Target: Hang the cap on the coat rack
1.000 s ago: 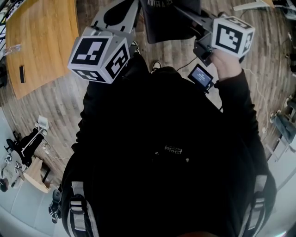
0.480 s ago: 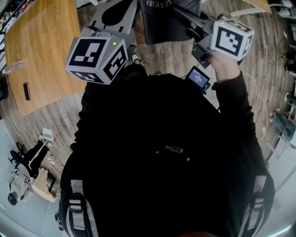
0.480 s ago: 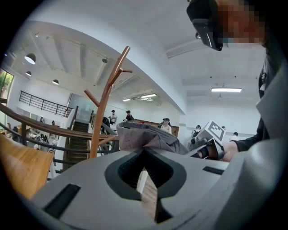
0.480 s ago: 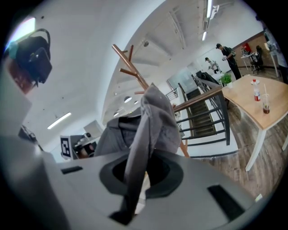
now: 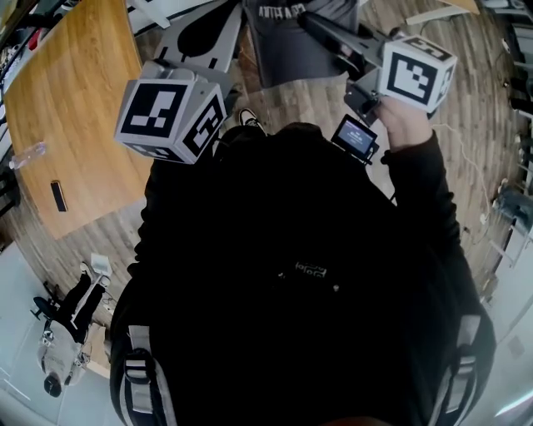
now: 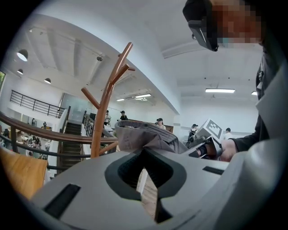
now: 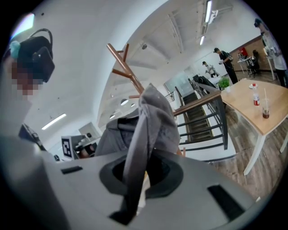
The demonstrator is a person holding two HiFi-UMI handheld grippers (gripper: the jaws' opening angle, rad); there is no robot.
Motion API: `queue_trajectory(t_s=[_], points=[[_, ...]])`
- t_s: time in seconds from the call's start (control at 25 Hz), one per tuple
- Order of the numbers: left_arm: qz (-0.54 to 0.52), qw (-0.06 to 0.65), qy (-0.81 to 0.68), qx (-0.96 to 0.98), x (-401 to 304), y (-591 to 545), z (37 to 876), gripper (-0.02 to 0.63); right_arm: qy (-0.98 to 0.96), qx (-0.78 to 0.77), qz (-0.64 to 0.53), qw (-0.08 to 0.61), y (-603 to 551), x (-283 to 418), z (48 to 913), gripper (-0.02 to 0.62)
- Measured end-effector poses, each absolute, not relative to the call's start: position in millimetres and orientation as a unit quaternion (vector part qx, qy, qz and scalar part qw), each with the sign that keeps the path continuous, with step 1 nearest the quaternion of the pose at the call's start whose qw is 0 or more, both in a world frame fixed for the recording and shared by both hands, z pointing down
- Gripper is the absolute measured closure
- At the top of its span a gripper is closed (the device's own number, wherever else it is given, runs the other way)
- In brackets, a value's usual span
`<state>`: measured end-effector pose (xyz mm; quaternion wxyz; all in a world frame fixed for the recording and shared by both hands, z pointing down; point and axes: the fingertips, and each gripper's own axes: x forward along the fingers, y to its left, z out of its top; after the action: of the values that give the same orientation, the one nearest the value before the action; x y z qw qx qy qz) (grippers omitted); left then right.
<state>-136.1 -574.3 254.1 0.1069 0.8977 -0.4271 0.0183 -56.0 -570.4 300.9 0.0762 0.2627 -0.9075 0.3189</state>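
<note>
A grey cap (image 5: 287, 50) hangs between both grippers at the top of the head view. My right gripper (image 5: 312, 23) is shut on it; in the right gripper view the cap's (image 7: 153, 117) fabric runs down between the jaws of the right gripper (image 7: 144, 155). My left gripper (image 5: 235, 15) reaches the cap's left edge. In the left gripper view the left gripper (image 6: 145, 150) is shut, and a fold of the cap (image 6: 144, 134) meets its tips. The wooden coat rack (image 6: 105, 103) stands just behind the cap, its pegs above it. The right gripper view also shows the rack (image 7: 128, 72).
A wooden table (image 5: 75, 108) lies to the left below, with a dark flat item (image 5: 58, 195) on it. Another table (image 7: 252, 108) with bottles and a stair railing (image 7: 202, 117) are at the right. People stand in the background. A small screen (image 5: 356, 137) sits under the right gripper.
The floor and the wooden table have slid down and left in the head view. More of the cap shows at the top. Both grippers keep their hold.
</note>
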Motion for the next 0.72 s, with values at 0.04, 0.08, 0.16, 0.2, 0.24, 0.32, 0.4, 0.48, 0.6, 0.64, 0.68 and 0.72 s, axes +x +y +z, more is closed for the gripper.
queue_trajectory(t_s=[0.04, 0.08, 0.16, 0.2, 0.24, 0.32, 0.4, 0.48, 0.6, 0.64, 0.68, 0.72], points=[[0.018, 0.106, -0.423, 0.900, -135, -575, 252, 0.598, -0.909, 0.263, 0.315, 0.076, -572, -55, 298, 0.575], [0.017, 0.106, -0.419, 0.902, -135, -578, 251, 0.598, -0.910, 0.265, 0.311, 0.076, -575, -54, 295, 0.575], [0.015, 0.105, -0.413, 0.904, -136, -583, 249, 0.598, -0.910, 0.268, 0.307, 0.079, -581, -54, 291, 0.575], [0.014, 0.105, -0.411, 0.905, -135, -585, 248, 0.598, -0.910, 0.268, 0.306, 0.082, -582, -54, 291, 0.575], [0.013, 0.104, -0.409, 0.906, -133, -585, 246, 0.598, -0.911, 0.266, 0.305, 0.083, -583, -52, 290, 0.575], [0.010, 0.099, -0.408, 0.907, -129, -590, 241, 0.598, -0.913, 0.258, 0.307, 0.081, -588, -49, 287, 0.575], [0.005, 0.096, -0.410, 0.907, -125, -599, 236, 0.598, -0.913, 0.251, 0.311, 0.076, -597, -46, 284, 0.575], [0.006, 0.098, -0.412, 0.906, -122, -607, 234, 0.598, -0.914, 0.246, 0.312, 0.077, -605, -43, 282, 0.575], [0.009, 0.095, -0.416, 0.904, -120, -614, 230, 0.598, -0.918, 0.239, 0.307, 0.078, -614, -41, 277, 0.575], [0.009, 0.094, -0.418, 0.903, -120, -616, 229, 0.598, -0.919, 0.237, 0.306, 0.076, -617, -41, 276, 0.575], [0.008, 0.094, -0.421, 0.902, -120, -617, 227, 0.598, -0.919, 0.235, 0.307, 0.074, -618, -42, 275, 0.575], [0.006, 0.095, -0.425, 0.900, -121, -618, 227, 0.598, -0.919, 0.233, 0.309, 0.072, -619, -43, 274, 0.575]])
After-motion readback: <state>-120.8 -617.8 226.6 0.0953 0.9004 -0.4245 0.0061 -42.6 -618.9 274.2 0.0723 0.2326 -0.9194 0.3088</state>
